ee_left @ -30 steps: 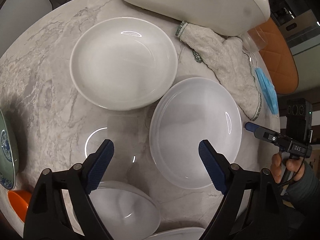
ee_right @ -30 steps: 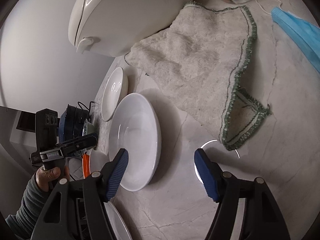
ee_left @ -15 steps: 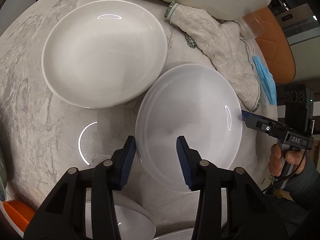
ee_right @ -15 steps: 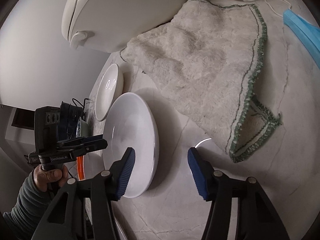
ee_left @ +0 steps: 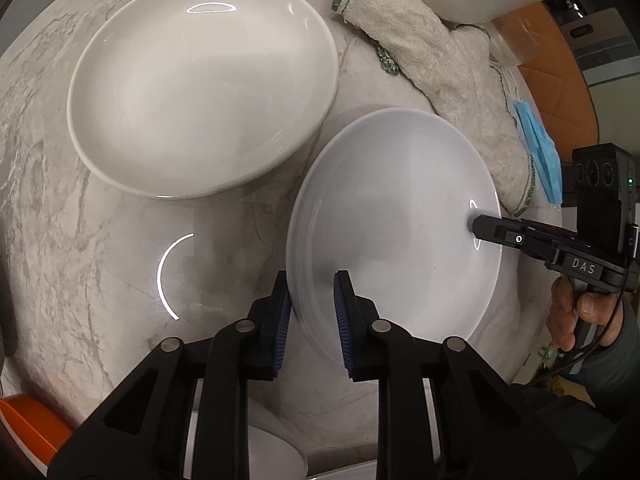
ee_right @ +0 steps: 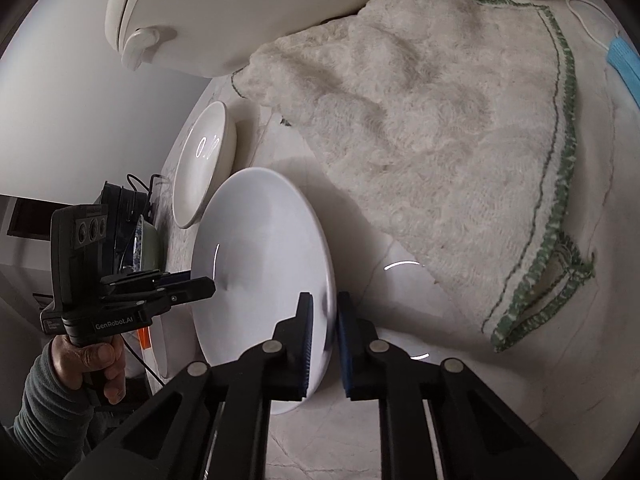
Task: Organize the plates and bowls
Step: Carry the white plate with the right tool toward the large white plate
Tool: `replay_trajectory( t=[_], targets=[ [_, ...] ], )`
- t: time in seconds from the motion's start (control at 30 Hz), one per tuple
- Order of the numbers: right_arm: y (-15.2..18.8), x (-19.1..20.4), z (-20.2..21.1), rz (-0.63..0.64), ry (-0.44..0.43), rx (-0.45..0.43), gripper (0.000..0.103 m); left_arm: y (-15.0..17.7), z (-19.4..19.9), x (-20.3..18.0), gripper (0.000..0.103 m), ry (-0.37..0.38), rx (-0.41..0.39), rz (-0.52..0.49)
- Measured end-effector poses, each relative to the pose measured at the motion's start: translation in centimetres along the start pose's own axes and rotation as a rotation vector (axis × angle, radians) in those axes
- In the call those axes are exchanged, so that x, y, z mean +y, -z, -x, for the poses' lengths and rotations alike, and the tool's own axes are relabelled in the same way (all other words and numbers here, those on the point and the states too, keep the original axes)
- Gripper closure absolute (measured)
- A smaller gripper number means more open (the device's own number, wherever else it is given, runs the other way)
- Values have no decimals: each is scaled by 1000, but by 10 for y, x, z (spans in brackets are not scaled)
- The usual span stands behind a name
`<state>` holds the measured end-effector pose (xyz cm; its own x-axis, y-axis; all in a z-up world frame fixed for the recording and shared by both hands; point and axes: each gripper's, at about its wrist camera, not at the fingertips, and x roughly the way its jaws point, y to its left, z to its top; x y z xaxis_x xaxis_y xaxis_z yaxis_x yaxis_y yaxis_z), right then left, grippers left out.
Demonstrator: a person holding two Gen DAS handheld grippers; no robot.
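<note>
Gripping white plate (ee_left: 396, 216) rim from opposite sides: left tongs (ee_left: 310, 312), right tongs (ee_right: 325, 320), both just clenched.

Your surface is a round grey-veined white marble table (ee_left: 60, 208). On it you have a wide cream ceramic plate (ee_left: 200, 84), a pale white shallow plate (ee_left: 400, 216) beside it, a rumpled off-white towel with green stitched edging (ee_right: 432, 132), a blue pleated face mask (ee_left: 538, 148), and a large white lidded appliance (ee_right: 248, 4) at the far edge.
</note>
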<state>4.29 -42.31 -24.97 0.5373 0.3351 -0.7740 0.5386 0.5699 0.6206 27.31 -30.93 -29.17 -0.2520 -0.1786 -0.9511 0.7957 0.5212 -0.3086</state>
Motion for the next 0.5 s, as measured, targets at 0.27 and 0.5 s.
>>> replay_trajectory(
  t=[0.27, 0.5],
  targets=[
    [0, 4, -3, 19, 39, 4, 96, 1, -6, -11, 89, -59, -1, -23],
    [-1, 5, 1, 12, 48, -1, 96, 4, -2, -22, 90, -78, -17, -24]
  ],
)
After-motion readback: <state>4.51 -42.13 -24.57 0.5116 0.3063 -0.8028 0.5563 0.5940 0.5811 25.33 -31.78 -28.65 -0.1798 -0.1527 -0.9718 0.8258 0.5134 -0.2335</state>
